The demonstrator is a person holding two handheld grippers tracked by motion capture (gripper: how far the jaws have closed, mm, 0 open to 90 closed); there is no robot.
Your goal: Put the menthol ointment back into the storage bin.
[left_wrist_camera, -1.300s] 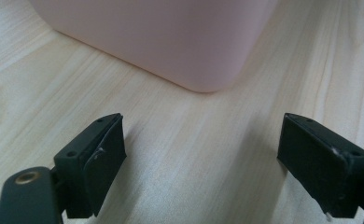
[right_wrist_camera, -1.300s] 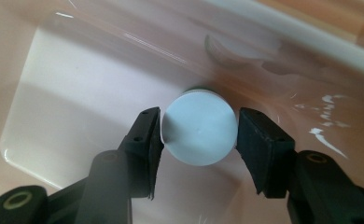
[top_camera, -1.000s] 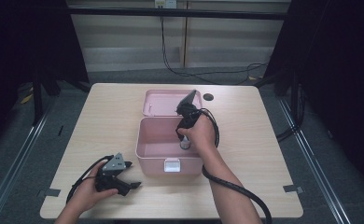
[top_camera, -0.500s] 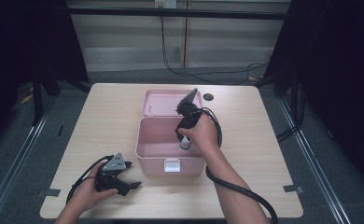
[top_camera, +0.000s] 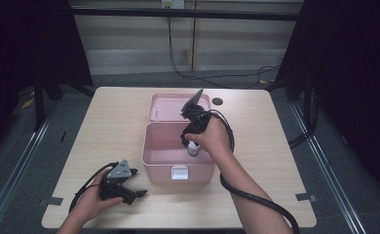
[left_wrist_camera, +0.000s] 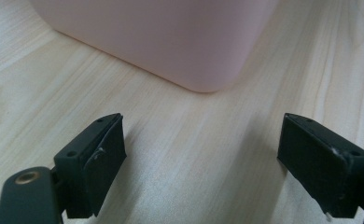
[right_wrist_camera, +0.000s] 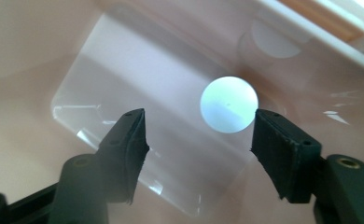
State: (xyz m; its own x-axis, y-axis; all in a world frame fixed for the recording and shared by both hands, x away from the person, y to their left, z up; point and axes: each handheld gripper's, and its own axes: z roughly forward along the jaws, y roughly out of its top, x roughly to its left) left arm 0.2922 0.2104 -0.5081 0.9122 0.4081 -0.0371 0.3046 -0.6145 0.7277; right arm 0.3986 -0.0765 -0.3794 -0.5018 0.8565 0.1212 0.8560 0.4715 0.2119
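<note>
At frame centre, the right gripper (top_camera: 193, 146), jaws wide, is hovering over a small, probably light, slippery bottle (right_wrist_camera: 229, 104) standing in the pink box (top_camera: 154, 146); grasp its sides

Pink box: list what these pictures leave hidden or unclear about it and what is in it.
- Pink box floor, high view: hidden by its front wall and the right hand-held gripper.
- White bottle, high view: partly covered by that gripper; too small to read.
- Right gripper view: the bottle shows its round top alone, blurred.
- Left gripper view: box cut off by the top edge.
</note>
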